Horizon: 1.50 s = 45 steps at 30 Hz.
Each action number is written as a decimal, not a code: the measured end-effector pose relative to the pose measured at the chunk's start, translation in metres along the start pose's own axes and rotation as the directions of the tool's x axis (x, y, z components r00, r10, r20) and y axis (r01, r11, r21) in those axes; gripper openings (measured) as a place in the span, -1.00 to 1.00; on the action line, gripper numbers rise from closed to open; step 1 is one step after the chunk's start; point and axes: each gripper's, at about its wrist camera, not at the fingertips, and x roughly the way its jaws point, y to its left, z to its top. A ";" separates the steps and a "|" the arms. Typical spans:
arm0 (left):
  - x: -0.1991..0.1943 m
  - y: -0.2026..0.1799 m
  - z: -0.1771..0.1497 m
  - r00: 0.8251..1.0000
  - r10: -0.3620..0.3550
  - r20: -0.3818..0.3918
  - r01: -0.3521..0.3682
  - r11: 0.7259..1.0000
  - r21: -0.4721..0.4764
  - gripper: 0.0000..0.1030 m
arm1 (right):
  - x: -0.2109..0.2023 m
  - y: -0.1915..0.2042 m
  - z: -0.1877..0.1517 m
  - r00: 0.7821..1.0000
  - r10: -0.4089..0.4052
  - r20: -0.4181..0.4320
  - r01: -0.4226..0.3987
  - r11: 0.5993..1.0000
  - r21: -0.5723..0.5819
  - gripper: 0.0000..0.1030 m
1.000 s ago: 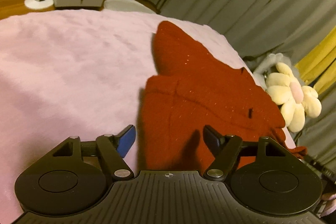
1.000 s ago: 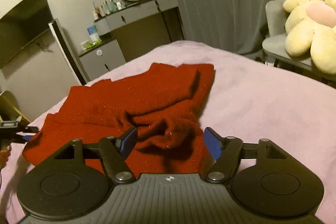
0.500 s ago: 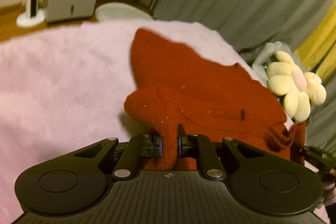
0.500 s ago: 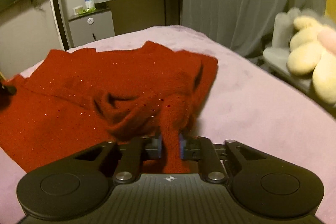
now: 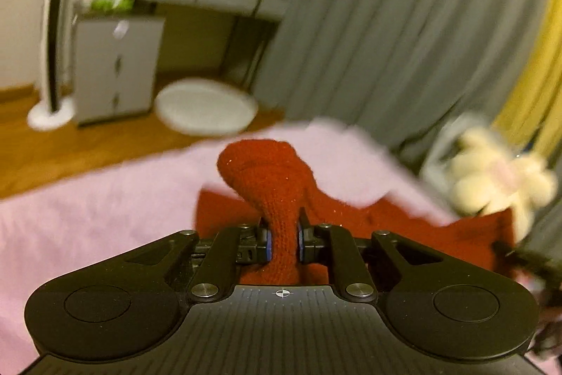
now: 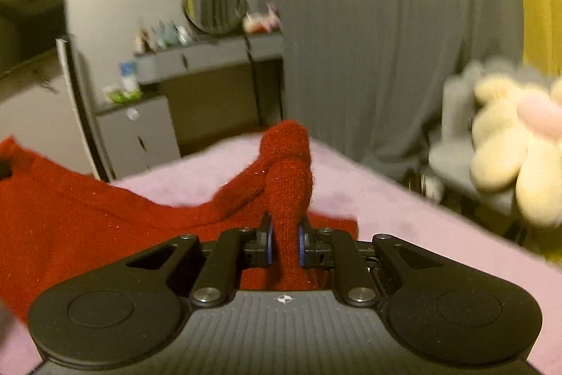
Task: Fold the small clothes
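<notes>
A dark red knitted garment lies on a pink fluffy bedspread. My left gripper is shut on a bunched fold of it, lifted above the bed. In the right wrist view the same red garment stretches away to the left, and my right gripper is shut on another bunched fold that stands up between its pads. Both views are blurred by motion. The other gripper's dark tip shows at the right edge of the left wrist view.
A cream flower-shaped plush sits on a grey chair at the bed's right side. Grey curtains hang behind. A grey dresser with a round mirror, a white drawer unit, a white round stool and wooden floor lie beyond the bed.
Both grippers went from open around the garment's edge to shut on it. They have since risen and carried the pinched folds up off the bed.
</notes>
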 end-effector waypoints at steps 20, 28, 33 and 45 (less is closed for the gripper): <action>0.048 -0.035 0.034 0.953 0.227 0.201 -0.249 0.964 0.094 -0.70 | 0.050 0.041 0.014 0.942 -0.306 0.139 0.329 0.925 -0.192 -0.79; 0.123 -0.031 0.000 0.887 0.442 0.137 -0.458 0.879 0.133 -0.37 | 0.108 0.041 -0.017 0.901 -0.428 0.074 0.433 0.877 -0.206 -0.69; 0.075 -0.046 -0.008 0.864 0.388 0.321 -0.426 0.903 0.056 -0.26 | 0.081 0.045 -0.024 0.911 -0.387 0.141 0.405 0.904 -0.137 -0.44; 0.131 -0.041 -0.045 0.934 0.324 0.148 -0.340 0.934 0.104 0.08 | 0.106 0.129 -0.063 0.998 -0.049 0.050 0.061 0.953 -0.297 -0.03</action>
